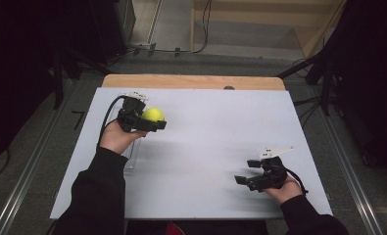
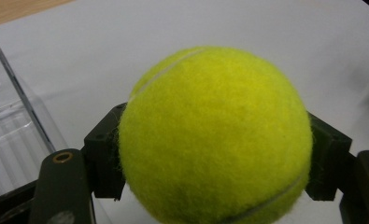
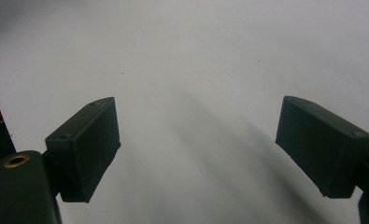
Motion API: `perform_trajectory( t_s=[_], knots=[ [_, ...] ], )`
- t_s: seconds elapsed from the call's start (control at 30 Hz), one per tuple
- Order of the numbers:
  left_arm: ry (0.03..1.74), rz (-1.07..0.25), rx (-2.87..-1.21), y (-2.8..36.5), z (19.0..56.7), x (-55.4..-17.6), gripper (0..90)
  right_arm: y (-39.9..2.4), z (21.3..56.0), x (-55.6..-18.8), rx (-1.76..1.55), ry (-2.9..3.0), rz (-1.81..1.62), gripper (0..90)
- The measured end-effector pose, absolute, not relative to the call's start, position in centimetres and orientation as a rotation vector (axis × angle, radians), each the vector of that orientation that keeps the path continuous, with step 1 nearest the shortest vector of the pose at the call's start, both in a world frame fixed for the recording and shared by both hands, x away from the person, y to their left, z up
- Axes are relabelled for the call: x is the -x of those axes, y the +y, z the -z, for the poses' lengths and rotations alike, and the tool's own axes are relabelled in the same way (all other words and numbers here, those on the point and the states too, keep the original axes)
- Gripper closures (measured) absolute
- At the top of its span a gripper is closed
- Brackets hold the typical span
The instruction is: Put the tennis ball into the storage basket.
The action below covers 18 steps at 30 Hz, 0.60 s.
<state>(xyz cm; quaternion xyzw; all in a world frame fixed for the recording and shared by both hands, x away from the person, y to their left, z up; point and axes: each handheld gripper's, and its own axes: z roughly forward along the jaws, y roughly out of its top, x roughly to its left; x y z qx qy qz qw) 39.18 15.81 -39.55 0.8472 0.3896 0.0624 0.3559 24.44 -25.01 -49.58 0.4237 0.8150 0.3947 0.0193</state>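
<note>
A yellow-green tennis ball (image 1: 153, 114) (image 2: 215, 135) is held above the back left part of the white table (image 1: 210, 132). My left gripper (image 1: 155, 118) (image 2: 216, 156) is shut on it, with a black pad pressing on each side of the ball. In the left gripper view the ball hides most of what lies ahead. Near the front right of the table my right gripper (image 1: 246, 171) (image 3: 203, 144) stands open. Its two pads are wide apart over bare white surface, with nothing between them.
A clear plastic tray (image 1: 132, 155) (image 2: 14, 130) lies on the table under the left hand, by the left edge. A strip of bare wood (image 1: 191, 81) runs along the table's far edge. Dark stands and cables flank the table on both sides.
</note>
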Motion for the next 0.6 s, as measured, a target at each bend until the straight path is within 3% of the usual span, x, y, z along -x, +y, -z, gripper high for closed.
perform_trajectory(
  t_s=[0.6],
  knots=[
    [1.064,-0.186,-2.152,17.9,39.3,-39.5,26.4,-24.9,49.6,-24.6,-1.304,2.537,-1.222,11.9]
  ],
)
